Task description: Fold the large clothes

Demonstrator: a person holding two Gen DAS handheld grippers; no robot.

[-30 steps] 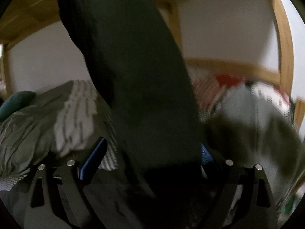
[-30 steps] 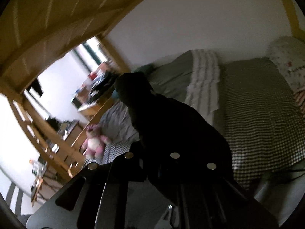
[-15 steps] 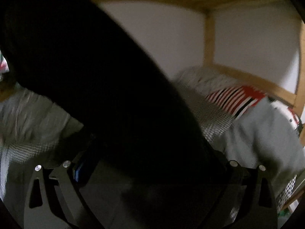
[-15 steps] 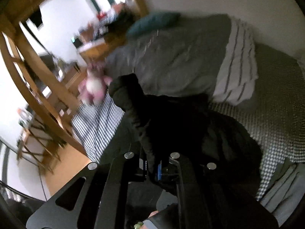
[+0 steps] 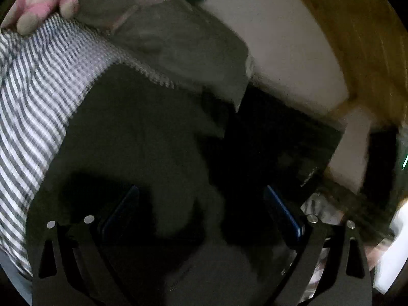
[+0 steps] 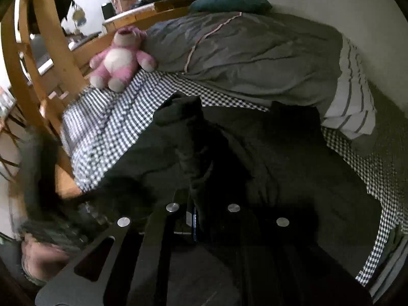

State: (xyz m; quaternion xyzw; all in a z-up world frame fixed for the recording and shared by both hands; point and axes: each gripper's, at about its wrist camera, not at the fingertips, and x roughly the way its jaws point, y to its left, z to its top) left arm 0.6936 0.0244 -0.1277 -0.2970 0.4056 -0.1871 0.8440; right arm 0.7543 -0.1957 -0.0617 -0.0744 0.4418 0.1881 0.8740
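A large dark garment [image 6: 280, 165] lies spread over the checked sheet [image 6: 107, 132] of a bed. My right gripper [image 6: 193, 204] is shut on a fold of it, and a ridge of cloth rises from between the closed fingers. In the left wrist view the same dark garment [image 5: 142, 132] fills the middle. My left gripper [image 5: 201, 204] hangs over it with its jaws wide apart. Both blue pads [image 5: 280, 209] show bare inner faces. Cloth lies under and between them, not pinched. The garment's near edge is hidden behind the grippers.
A pink plush bear [image 6: 119, 56] sits on the sheet's far left by the wooden bed frame [image 6: 51, 58]. A grey duvet [image 6: 255, 56], a striped cover [image 6: 354, 97] and a teal pillow [image 6: 229, 1] lie along the wall. A person's hand [image 6: 40, 257] shows at lower left.
The garment hung up in front of both cameras and now lies on the bed. Both grippers swung across and came down. The right one stayed shut on the cloth.
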